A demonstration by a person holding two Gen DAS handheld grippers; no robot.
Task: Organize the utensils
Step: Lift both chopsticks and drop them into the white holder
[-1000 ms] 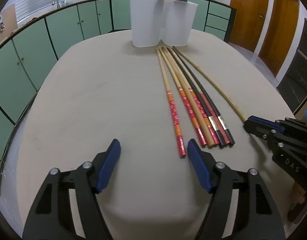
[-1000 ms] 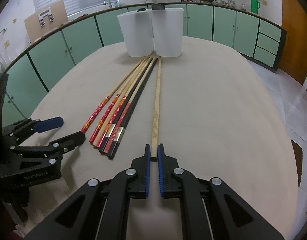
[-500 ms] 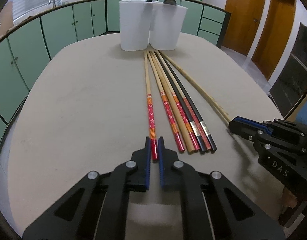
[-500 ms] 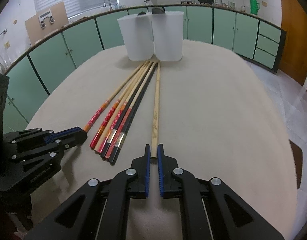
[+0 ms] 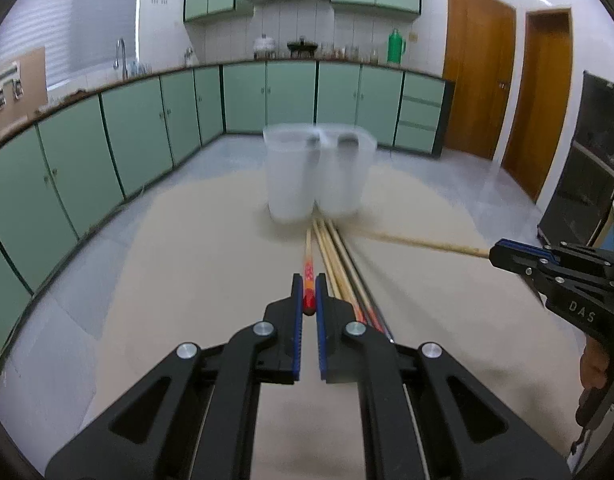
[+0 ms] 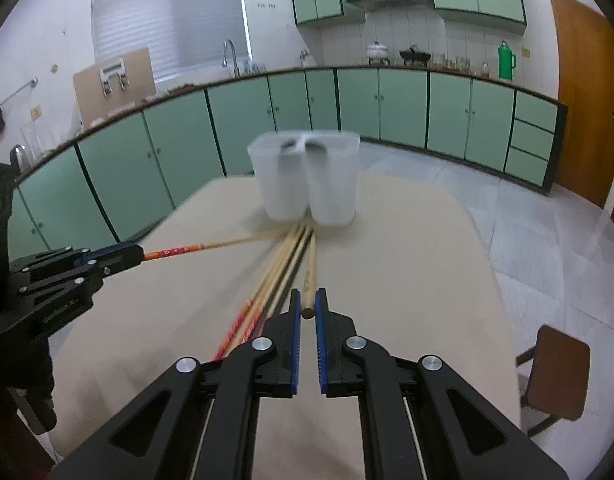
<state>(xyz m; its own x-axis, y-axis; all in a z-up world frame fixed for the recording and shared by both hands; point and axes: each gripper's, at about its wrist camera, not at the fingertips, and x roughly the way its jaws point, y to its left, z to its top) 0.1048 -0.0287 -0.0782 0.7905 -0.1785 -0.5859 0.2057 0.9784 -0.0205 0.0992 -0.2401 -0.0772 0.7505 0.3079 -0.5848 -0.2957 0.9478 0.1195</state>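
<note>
Chopsticks, long, stiff and probably light, likely to swing if pinched at one end alone; best gripped firmly near the thick end. Left gripper point(image 5: 309, 294) clamped on the butt of a red-patterned chopstick point(image 5: 308, 270), right gripper point(image 6: 305, 308) clamped on the butt of a plain wooden chopstick point(image 6: 309, 276). Both point forward and somewhat downward toward two white containers point(image 6: 305, 178) at the far end of the table point(image 6: 407, 264). Remaining chopsticks point(image 6: 283, 276) lie bundled on the table between the two held ones, tips near the containers.
</note>
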